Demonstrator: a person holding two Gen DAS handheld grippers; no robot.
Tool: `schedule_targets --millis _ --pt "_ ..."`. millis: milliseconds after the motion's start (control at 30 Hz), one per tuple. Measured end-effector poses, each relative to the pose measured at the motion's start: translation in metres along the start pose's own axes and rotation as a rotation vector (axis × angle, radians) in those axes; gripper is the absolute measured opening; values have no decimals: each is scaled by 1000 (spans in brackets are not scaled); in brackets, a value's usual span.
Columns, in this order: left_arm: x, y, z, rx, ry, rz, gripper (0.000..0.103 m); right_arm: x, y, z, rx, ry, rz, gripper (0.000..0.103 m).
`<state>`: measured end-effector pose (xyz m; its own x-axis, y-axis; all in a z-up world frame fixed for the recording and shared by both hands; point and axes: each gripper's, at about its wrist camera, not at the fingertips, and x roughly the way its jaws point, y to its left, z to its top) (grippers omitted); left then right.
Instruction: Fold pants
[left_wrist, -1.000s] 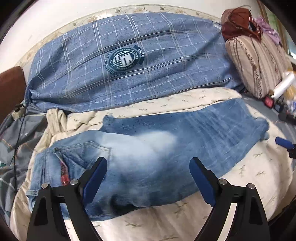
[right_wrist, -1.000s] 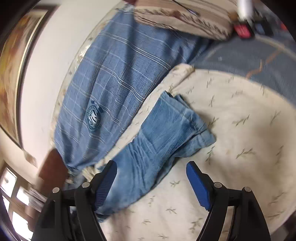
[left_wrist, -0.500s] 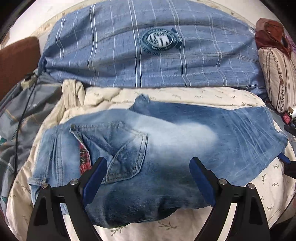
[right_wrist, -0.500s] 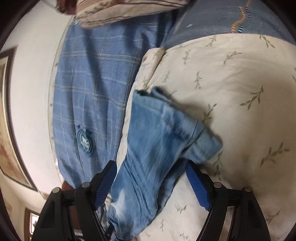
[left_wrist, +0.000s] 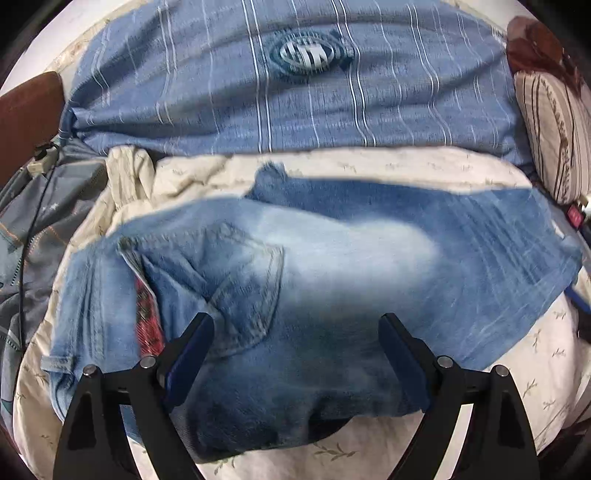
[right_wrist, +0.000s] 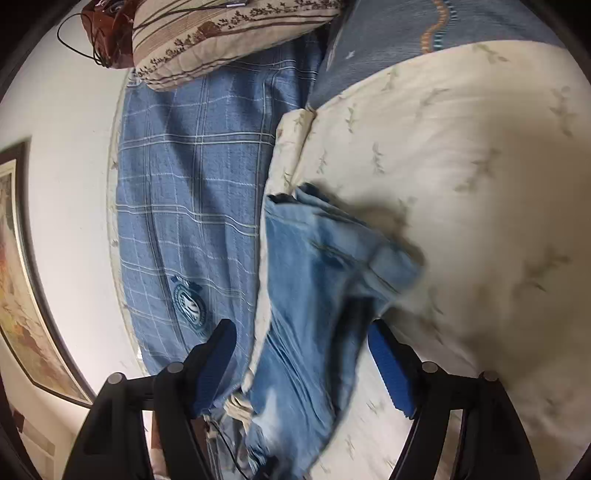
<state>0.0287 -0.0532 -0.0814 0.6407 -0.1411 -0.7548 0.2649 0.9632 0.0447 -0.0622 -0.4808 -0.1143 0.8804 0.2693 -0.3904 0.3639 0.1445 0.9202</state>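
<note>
Blue faded jeans (left_wrist: 332, 280) lie flat across a cream leaf-print blanket (left_wrist: 369, 454), waist and back pocket (left_wrist: 251, 295) to the left, leg ends to the right. My left gripper (left_wrist: 295, 350) is open, low over the seat of the jeans, holding nothing. In the right wrist view the leg ends (right_wrist: 332, 266) lie on the blanket (right_wrist: 461, 184). My right gripper (right_wrist: 303, 362) is open over the legs, empty. Its blue finger shows at the right edge of the left wrist view (left_wrist: 576, 299).
A blue plaid cover with a round crest (left_wrist: 306, 55) lies behind the jeans by the wall. A striped pillow (left_wrist: 554, 122) sits at the right, a grey quilt with a cable (left_wrist: 29, 221) at the left. A framed picture (right_wrist: 22, 277) hangs on the wall.
Both grippers moved closer to the jeans. The left one came down over the seat and pocket. The right one swung round and down over the leg ends. Both stayed open.
</note>
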Motion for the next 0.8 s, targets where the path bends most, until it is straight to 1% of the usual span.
schedule_targets --millis 33,100,167,233,333,400,433,500,567,633,667,700,767,800 --pt "-3 1 2 -5 -22 0 91 -4 3 -3 -26 5 -3 77" --pt "-7 0 4 -6 -41 0 91 -6 9 -9 -90 23 -25 77" --pt "-6 -3 3 1 -30 -1 91 0 12 -16 -133 49 -79 77" --pt "-2 -5 2 8 -14 -10 91 9 10 -16 -134 59 -121 77" --pt "-2 -7 -1 22 -16 -2 91 14 9 -5 -114 13 -109 77" --pt "0 -5 -1 10 -12 -4 91 21 6 3 -99 10 -106 77" --pt "1 -3 -1 1 -7 -8 91 23 4 7 -79 -5 -97 77" --pt "5 -1 0 -14 10 -17 91 23 4 13 -64 -37 -94 74" --pt "7 2 1 -28 26 -19 91 23 2 18 -38 -81 -96 65" --pt "9 4 2 -43 35 -24 91 25 0 23 -18 -99 -88 59" --pt "10 5 3 -48 37 -24 91 28 3 23 -33 -101 -97 56" --pt "11 6 4 -51 40 -20 91 31 9 21 -77 -101 -122 53" --pt "13 7 5 -53 43 -10 91 34 21 18 -150 -103 -164 27" --pt "13 7 5 -51 43 -5 91 35 27 16 -190 -110 -180 24"
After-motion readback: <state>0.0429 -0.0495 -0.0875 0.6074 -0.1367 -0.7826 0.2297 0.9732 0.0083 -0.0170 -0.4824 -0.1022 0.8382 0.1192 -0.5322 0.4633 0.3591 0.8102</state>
